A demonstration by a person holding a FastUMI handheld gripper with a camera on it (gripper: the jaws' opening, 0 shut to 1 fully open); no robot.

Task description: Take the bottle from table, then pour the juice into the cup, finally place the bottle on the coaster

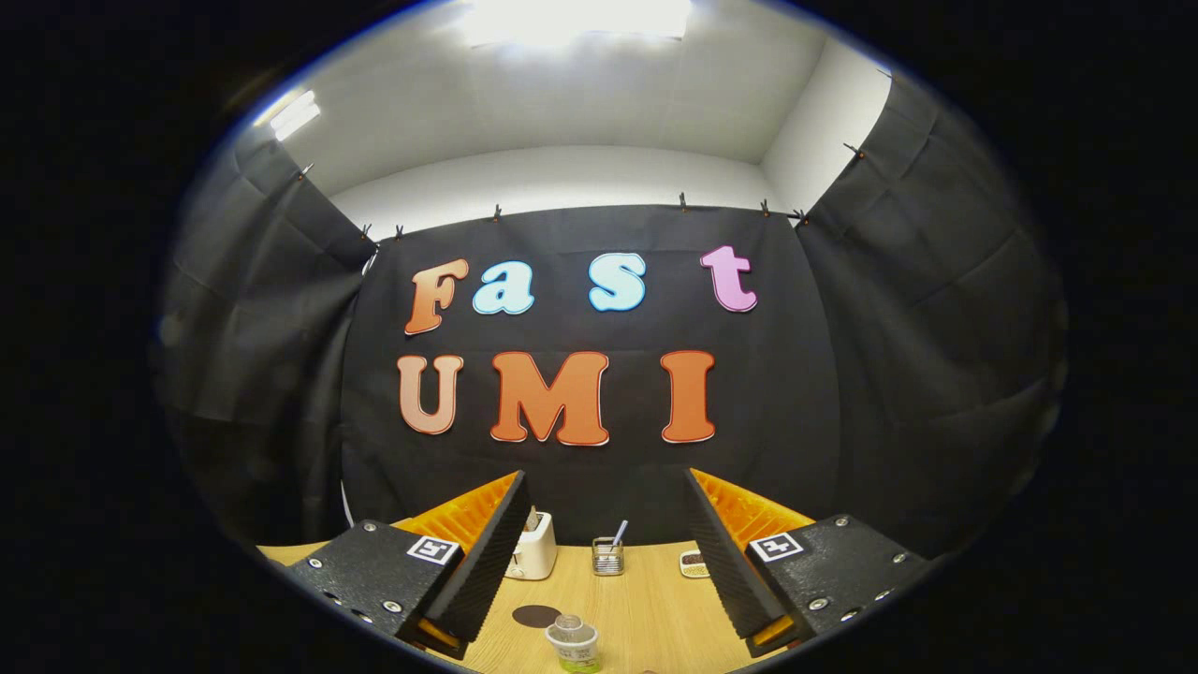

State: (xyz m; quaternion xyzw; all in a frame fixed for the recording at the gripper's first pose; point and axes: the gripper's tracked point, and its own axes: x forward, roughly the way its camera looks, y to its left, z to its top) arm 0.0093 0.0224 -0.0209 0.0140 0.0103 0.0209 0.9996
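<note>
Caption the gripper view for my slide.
Open gripper above table; bottle between fingers, coaster beside it.

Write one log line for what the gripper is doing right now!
gripper: open, empty, above table | bottle: upright between fingers, untouched | coaster: beside bottle, bare | stage: approaching bottle

tool [604, 562] fingers spread wide; bottle [573, 642] between them, bare tabletop [646, 604] beyond.
</note>
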